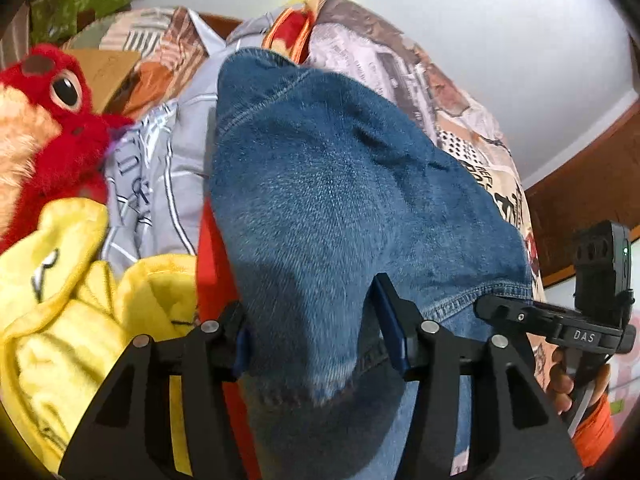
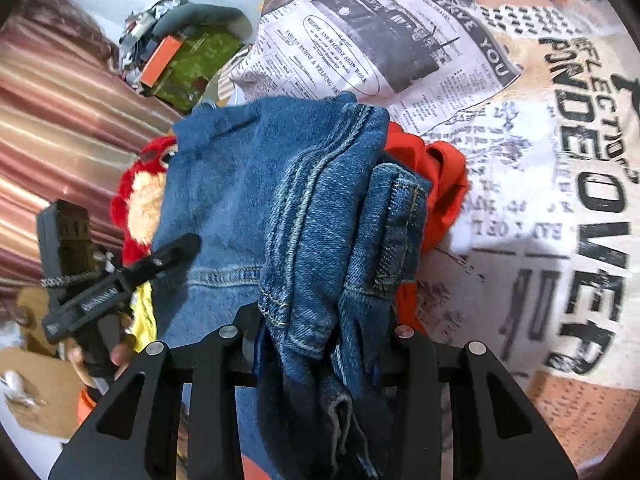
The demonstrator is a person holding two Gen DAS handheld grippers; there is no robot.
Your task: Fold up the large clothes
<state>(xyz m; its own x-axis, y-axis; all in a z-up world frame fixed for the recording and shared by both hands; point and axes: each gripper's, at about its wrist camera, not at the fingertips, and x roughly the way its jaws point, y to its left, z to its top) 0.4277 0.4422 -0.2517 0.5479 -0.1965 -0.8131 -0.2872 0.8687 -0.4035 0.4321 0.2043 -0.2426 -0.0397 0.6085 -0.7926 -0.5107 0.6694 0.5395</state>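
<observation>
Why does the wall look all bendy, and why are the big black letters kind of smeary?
Left wrist view: the fisheye lens curves the wall trim; the jeans are soft and fuzzy because they sit close to the lens, with a shadow low on them. Right wrist view: the big letters on the sheet smear towards the edge, probably from motion; the jeans' stitching is sharper.

my claws black (image 1: 316, 336) | jeans blue denim, pale stitching (image 2: 320, 216) | bedsheet newsprint, black lettering, 1 o'clock (image 2: 520, 160) | plush red (image 1: 52, 128), 9 o'clock | garment yellow (image 1: 72, 312), 8 o'clock
</observation>
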